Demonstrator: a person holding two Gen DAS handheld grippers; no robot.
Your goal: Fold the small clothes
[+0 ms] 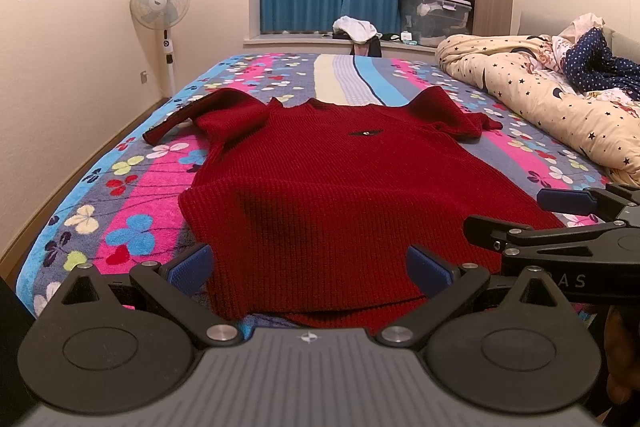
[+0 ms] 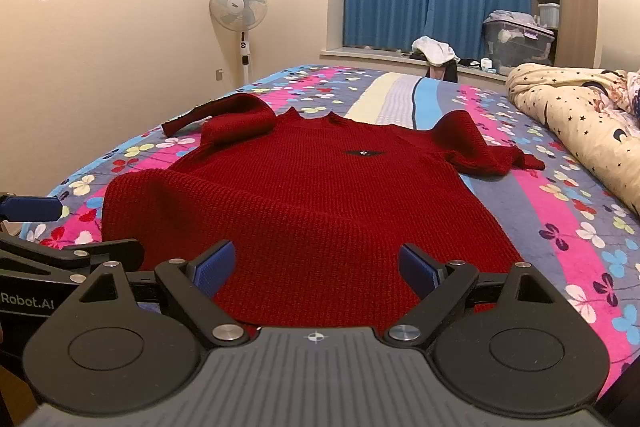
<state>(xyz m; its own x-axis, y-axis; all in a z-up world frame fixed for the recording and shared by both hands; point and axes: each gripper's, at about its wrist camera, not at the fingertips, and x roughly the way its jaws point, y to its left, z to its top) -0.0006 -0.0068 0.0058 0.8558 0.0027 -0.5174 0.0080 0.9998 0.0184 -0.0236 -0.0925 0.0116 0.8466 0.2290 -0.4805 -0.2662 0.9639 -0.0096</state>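
Red knit sweater lies face up on the flowered bedspread, filling the centre of both wrist views, hem toward the bottom of the frame, neckline toward the top. Small dark badge on the chest, just above mid-frame. Body spread mostly flat, though the hem edge at lower centre looks slightly lifted or doubled under (hard to tell which from this low angle).

Sleeves: not laid out straight. The one at upper left of the left wrist view is bunched at the shoulder, cuff trailing out left. The one at upper right is crumpled into a heap beside the shoulder.

Left gripper: jaws spread wide, blue pads either side of the hem at lower centre, nothing between them. Whether a pad touches the knit I cannot tell.

Right gripper: same posture, wide apart and empty, poised at the hem in the lower centre of its own view. It also shows at the right edge of the left wrist view.

Progress, as judged: no fold made. Garment is roughly spread, that is all. Left to do: sleeves brought in over the body, sides folded, then hem carried up toward the collar. Both tools at the hem suggest a hem grasp or a smoothing tug is the step in hand.

Rolled star-print quilt sits at right, well apart from the sweater.
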